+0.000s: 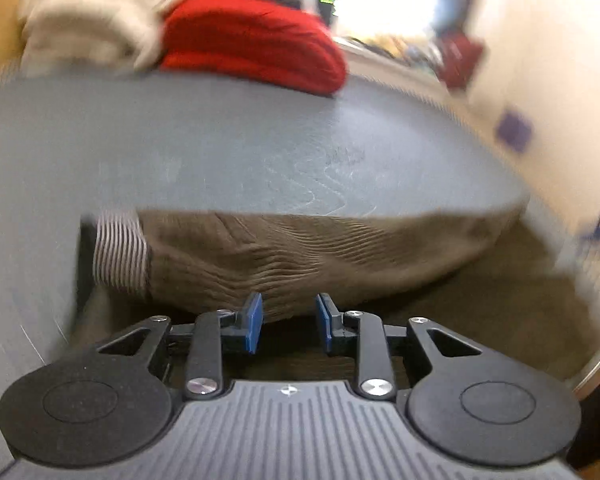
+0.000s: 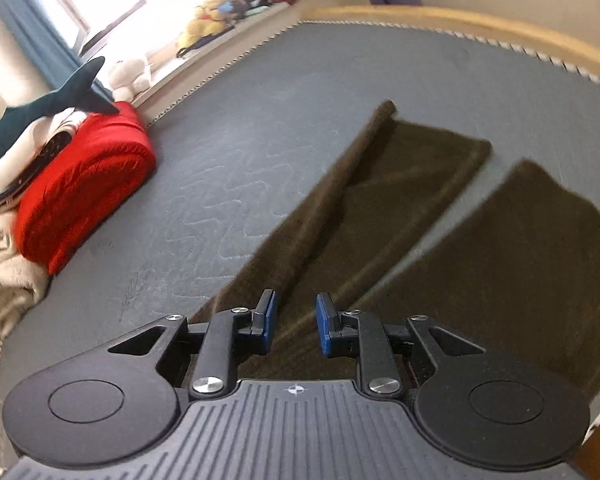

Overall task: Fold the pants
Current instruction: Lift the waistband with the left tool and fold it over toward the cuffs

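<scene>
Brown corduroy pants (image 2: 400, 216) lie flat on the grey mattress (image 2: 260, 120), legs spread apart; the waist, with striped lining (image 1: 120, 252), hangs off the edge.

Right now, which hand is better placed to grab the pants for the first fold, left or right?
Left, probably. The left tongs sit right at the edge of the brown pants beside the striped waistband. The right tongs hang over the spread legs, pads apart, with no edge between them.
</scene>
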A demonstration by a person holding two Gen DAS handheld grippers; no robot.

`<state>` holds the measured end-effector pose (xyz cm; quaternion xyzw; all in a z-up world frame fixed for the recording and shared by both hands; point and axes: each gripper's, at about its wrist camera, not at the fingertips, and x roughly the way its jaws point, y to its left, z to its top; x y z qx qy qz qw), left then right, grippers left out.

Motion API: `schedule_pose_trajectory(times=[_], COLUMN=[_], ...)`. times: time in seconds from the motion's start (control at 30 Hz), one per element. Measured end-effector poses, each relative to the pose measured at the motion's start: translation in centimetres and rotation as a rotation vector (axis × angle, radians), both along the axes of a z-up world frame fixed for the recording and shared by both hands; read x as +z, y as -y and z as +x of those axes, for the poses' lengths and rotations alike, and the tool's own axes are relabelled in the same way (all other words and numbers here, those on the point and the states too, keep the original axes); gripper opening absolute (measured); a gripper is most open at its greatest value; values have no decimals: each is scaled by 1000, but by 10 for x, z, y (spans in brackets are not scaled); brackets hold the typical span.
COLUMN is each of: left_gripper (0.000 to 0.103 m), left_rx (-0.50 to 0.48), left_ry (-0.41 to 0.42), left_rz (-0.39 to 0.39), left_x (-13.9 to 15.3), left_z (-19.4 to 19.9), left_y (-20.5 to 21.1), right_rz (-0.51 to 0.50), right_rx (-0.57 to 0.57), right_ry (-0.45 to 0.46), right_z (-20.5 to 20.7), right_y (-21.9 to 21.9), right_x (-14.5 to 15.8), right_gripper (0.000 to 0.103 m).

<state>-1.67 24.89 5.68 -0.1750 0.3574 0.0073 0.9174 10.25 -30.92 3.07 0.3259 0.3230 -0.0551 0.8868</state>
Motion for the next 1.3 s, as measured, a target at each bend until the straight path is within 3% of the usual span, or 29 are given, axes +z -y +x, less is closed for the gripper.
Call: schedule_pose_trajectory(times=[0.13, 0.23, 0.4, 0.47, 0.67, 0.9, 1.0, 1.13, 1.3], left_gripper=[34, 46, 46, 46, 46, 45, 38, 18, 16], left_rx=[78, 146, 247, 272, 321, 364, 381, 385, 358], left_ry=[-93, -128, -186, -176, -178, -130, -128, -122, -99], left_rz=[-320, -397, -500, -495, -438, -412, -405, -375, -301], left_x=[-28, -41, -63, -68, -75, -77, -78, -76, -67], left_z=[-4, 2, 18, 22, 36, 52, 51, 49, 53], left_y=[-27, -43, -67, -70, -67, -70, -76, -76, -64], right_rz=[50, -11, -4, -28, 42, 133, 151, 136, 177], right_rx=[16, 61, 94, 102, 72, 49, 36, 20, 12], right_ry=[24, 47, 44, 46, 59, 81, 61, 8, -51], right_z=[-8, -12, -7, -5, 5, 54, 82, 124, 163], right_y=[7, 5, 8, 10, 24, 35, 36, 40, 46], right_x=[-11, -22, -31, -31, -36, -40, -48, -70, -94], right_gripper=[25, 25, 25, 25, 25, 25, 25, 31, 38])
